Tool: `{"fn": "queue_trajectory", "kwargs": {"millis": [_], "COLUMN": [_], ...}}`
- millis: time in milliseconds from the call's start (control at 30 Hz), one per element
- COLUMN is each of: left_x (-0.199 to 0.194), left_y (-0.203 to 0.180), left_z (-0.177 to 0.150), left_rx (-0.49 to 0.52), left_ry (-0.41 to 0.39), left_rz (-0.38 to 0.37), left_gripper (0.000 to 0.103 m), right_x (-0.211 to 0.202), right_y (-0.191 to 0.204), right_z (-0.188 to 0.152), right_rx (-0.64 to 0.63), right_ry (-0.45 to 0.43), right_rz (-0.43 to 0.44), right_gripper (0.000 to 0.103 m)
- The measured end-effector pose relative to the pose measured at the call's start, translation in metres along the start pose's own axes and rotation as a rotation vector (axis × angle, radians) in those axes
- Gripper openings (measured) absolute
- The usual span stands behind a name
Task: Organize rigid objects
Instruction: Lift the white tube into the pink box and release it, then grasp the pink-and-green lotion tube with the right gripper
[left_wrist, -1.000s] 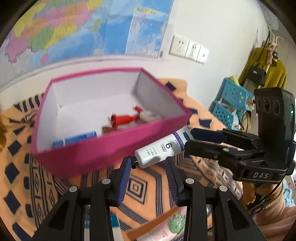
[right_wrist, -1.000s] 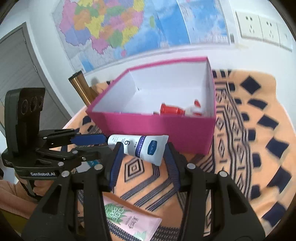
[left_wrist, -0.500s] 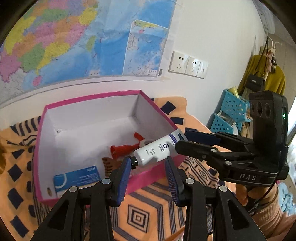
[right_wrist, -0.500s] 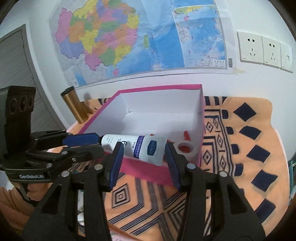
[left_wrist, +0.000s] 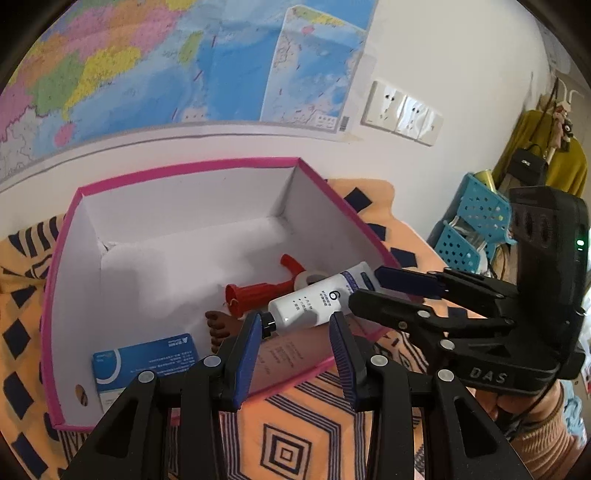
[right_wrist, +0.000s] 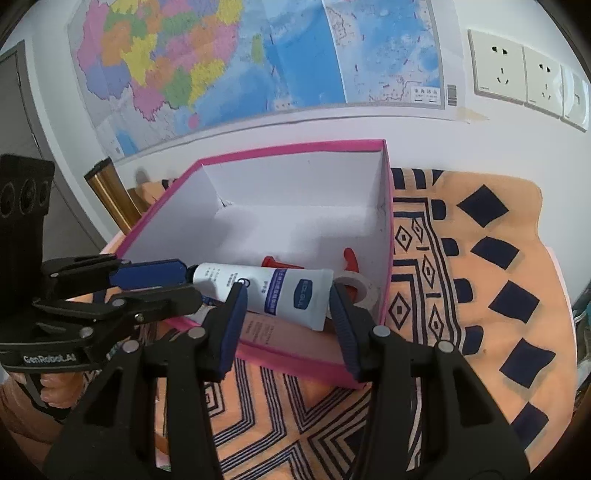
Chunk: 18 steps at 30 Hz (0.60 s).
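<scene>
- Left wrist view: a white cosmetic tube (left_wrist: 314, 302) marked with a "6" hangs in the air above the near wall of an open pink cardboard box (left_wrist: 184, 170), its black cap pointing left and its crimped end pointing right.
- The left gripper (left_wrist: 294, 317) has its blue pads spread about a tube-width apart; the cap sits against the left pad's tip and the tube's body meets the right pad. Whether these jaws actually pinch it cannot be told.
- The right gripper (left_wrist: 364, 287) reaches in from the right, and its two fingers bracket the crimped end.
- Right wrist view: the flat end of the tube spans the gap between the right gripper's pads, with one tip on the printed body and the other at the crimped corner, so these jaws appear clamped on it.
- On the box's white floor lie a red plastic piece (left_wrist: 258, 293), a roll of white tape (left_wrist: 310, 277) touching it, a small brown foot-shaped item (left_wrist: 218, 325) and a blue card (left_wrist: 147, 360) near the front left corner.
- The box rests on an orange cloth with a navy pattern (left_wrist: 284, 435), against a white wall.
- A coloured map (left_wrist: 184, 66) and wall sockets (right_wrist: 517, 70) hang above the box; blue baskets (left_wrist: 472, 229) stand to the right and a gold cylinder (right_wrist: 110, 195) to the left.
</scene>
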<state>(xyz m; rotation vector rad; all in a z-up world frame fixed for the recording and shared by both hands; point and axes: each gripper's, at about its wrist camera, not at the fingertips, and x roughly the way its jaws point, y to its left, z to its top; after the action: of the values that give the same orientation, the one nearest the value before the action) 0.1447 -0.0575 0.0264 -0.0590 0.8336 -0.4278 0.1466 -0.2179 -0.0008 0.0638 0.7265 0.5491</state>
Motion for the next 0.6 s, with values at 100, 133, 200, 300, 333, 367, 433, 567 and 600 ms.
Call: {"fn": "queue_trajectory", "kwargs": {"millis": [100,133,200,300,333,367,433,567,600], "left_x": [0.008,0.011,0.012,0.01,0.008,0.003,-0.009,-0.039,-0.045], "left_y": [0.004,0.005,0.004,0.003,0.002,0.001,-0.002,-0.005,-0.005], "left_z": [-0.001,-0.001,-0.003,-0.005,-0.006,-0.008,-0.014,-0.03,-0.034], "left_rx": [-0.015,-0.017,-0.012,-0.002,0.001,0.004,0.016,0.034,0.041], "left_ry": [0.025,0.03,0.034,0.027,0.021,0.009,-0.021,-0.099,-0.113], "left_rz": [-0.011,-0.014,-0.007,0.003,0.001,-0.001,0.014,0.045,0.045], "left_gripper": [0.038,0.038,0.038,0.038,0.038,0.038,0.041,0.047,0.048], "right_x": [0.002,0.002,0.0,-0.004,-0.006,-0.008,-0.015,-0.036,-0.042], "right_y": [0.0,0.0,-0.001,0.001,0.001,0.001,0.002,0.003,0.005], "right_z": [0.0,0.0,0.0,-0.002,-0.003,-0.004,-0.007,-0.021,-0.028], "right_rx": [-0.005,-0.002,0.007,0.001,0.002,0.002,0.001,0.007,0.004], "right_ry": [0.003,0.003,-0.005,-0.014,-0.018,-0.022,-0.033,-0.059,-0.06], "right_rz": [-0.018,-0.021,-0.012,-0.026,-0.024,-0.02,-0.005,0.056,0.078], "right_gripper": [0.049,0.049,0.049,0.049,0.049,0.049,0.049,0.049,0.049]}}
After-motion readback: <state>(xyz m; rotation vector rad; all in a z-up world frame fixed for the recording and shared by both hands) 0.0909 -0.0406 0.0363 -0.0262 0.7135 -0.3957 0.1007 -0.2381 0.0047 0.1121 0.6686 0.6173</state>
